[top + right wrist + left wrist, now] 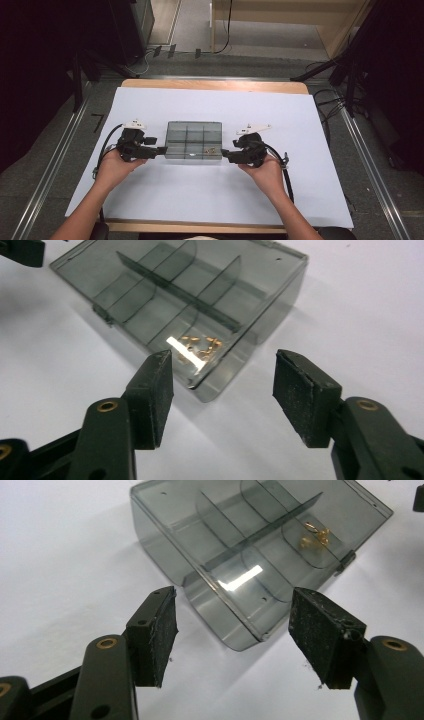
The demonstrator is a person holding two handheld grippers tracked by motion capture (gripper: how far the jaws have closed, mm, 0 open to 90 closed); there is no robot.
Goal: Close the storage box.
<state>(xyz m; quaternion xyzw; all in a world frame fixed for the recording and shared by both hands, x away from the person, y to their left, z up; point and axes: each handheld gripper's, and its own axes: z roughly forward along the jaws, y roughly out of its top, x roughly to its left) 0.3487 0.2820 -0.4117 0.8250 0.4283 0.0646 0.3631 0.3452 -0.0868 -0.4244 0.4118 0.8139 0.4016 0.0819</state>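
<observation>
A smoky grey see-through compartment box lies with its lid down on the white sheet. Small gold pieces sit in its near right compartment. My left gripper is at the box's near left corner, and my right gripper at its near right corner. In the left gripper view the box has one corner between the open jaws of the left gripper, and the pads stand clear of it. In the right gripper view the corner of the box holding the gold pieces lies just ahead of the open right gripper.
The white sheet covers most of the wooden table, with bare room in front of and behind the box. A small latch sits on the box's front edge. Black stands and cables are on the floor around the table.
</observation>
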